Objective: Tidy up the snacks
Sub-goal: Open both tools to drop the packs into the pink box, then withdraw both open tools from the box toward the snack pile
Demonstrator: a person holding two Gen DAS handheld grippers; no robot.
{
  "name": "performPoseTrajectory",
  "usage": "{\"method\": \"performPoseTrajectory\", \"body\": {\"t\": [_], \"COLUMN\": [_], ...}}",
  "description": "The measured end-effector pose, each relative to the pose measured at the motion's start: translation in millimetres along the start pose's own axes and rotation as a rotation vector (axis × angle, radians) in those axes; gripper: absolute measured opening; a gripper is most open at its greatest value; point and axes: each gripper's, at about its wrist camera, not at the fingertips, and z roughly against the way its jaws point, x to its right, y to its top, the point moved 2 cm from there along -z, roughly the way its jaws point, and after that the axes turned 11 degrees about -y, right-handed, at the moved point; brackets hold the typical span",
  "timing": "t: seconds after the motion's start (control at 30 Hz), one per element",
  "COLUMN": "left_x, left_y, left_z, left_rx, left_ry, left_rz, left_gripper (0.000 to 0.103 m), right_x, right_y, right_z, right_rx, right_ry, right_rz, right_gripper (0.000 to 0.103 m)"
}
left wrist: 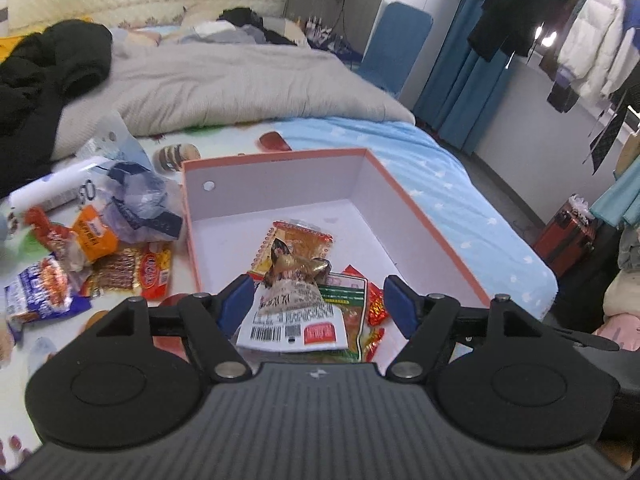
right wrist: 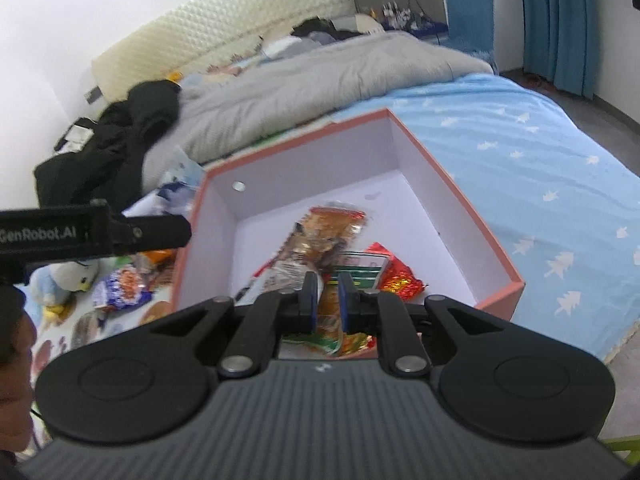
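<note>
An open pink-rimmed box (left wrist: 276, 158) with white walls lies on the bed. Inside it are an orange packet (left wrist: 298, 246), a white barcoded packet (left wrist: 296, 314) and red wrappers (left wrist: 376, 306). My left gripper (left wrist: 318, 300) hovers over the box's near end with its blue pads wide apart. The white packet lies between them, and neither pad presses on it. In the right wrist view the same box (right wrist: 460, 196) holds the snack heap (right wrist: 332, 236). My right gripper (right wrist: 328, 300) hangs above it, jaws closed to a narrow slit, holding nothing.
Loose snack packets (left wrist: 116, 268) and a clear bag (left wrist: 140, 200) lie left of the box. A grey quilt (left wrist: 240, 84) and black clothes (left wrist: 44, 76) lie behind. Blue sheet (right wrist: 520, 160) runs to the bed's right edge. A plush toy (right wrist: 68, 280) sits at left, below a black device body (right wrist: 100, 234).
</note>
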Motion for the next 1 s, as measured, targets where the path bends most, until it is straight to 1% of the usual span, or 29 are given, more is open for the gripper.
{"method": "performPoseTrajectory", "body": {"t": [0.23,0.5,0.83,1.0], "left_x": [11,10,-3,-15], "left_y": [-32,-70,-126,-154], "left_z": [72,141,215,236], "left_rx": [0.064,0.130,0.205,0.194], "left_ry": [0.005,0.031,0.096,0.156], "left_rz": [-0.009,-0.007,0.034,0.047], "left_gripper": [0.076,0.076,0.076,0.076], "right_x": [-16,-38,-75,-90], "right_y": [-14,-39,-78,-98], "right_z": [54,105,150,160], "right_rx": [0.066,0.122,0.151,0.151], "right_ry": [0.023,0.052,0.124,0.164], "right_rz": [0.006,0.030,0.102,0.123], "right_gripper": [0.014,0.014,0.015,0.015]}}
